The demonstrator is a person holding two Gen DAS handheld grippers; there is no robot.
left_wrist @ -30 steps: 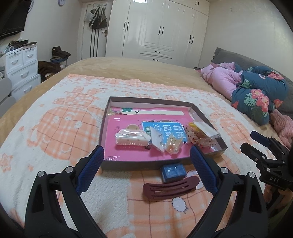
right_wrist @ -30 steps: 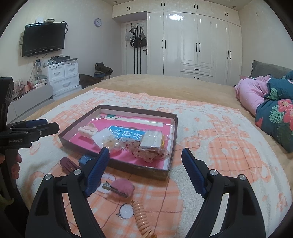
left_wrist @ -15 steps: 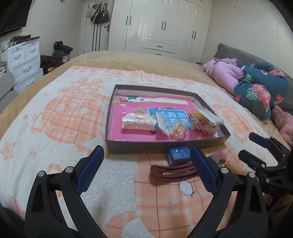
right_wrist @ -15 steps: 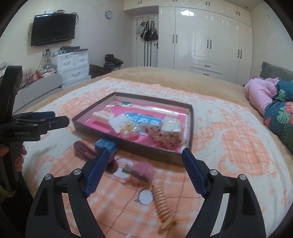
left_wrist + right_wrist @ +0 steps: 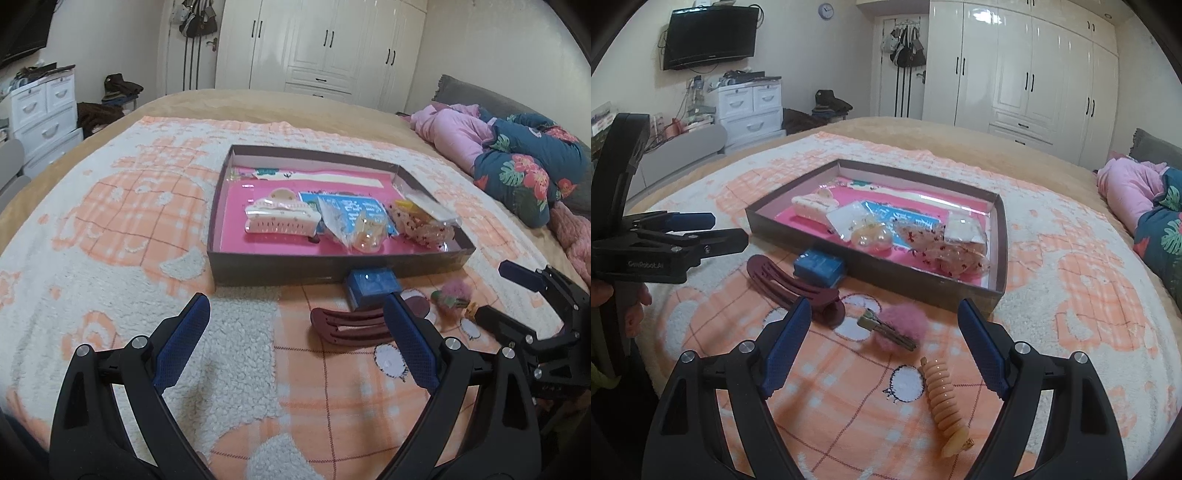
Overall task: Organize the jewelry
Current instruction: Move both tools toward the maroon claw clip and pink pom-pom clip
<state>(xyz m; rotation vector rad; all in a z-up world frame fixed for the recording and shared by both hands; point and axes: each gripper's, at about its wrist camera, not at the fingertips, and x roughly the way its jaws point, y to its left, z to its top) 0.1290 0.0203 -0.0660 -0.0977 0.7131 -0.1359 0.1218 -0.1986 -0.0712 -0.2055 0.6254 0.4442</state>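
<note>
While open, jaws above fluffy clip [image 5: 903,326]

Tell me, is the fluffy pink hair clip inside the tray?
No, the fluffy pink hair clip lies on the blanket outside the tray.

Home bedroom: blanketed bed [image 5: 1052,266], white wardrobe [image 5: 1027,70], wall television [image 5: 709,37].

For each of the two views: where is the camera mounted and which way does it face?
Left wrist: on the left hand-held gripper, angled down at the blanket, tray ahead; right hand-held gripper at right edge.
Right wrist: on the right hand-held gripper, same tilt; left hand-held gripper and a hand at left.
Shared: tray, blue box, dark red hair clip.
</note>
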